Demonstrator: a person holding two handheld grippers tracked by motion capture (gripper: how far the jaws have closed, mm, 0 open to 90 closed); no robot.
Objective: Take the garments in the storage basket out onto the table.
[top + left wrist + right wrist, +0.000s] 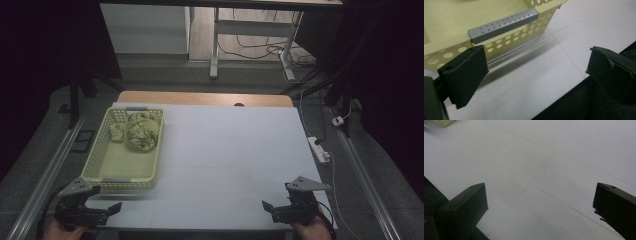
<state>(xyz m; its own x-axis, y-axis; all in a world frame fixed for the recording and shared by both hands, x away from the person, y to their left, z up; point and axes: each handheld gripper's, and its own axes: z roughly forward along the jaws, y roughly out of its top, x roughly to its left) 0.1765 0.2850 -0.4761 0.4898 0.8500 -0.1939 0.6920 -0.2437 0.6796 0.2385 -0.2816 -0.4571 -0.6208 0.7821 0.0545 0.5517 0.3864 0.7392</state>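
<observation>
One basket [100, 165], two grippers, and seemingly two patterned bundles [142, 131] inside.

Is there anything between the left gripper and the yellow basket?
Nothing visible. The left gripper is open near the front edge of the white table, and the stretch of table between it and the yellow basket's near wall with the grey handle is bare.
</observation>
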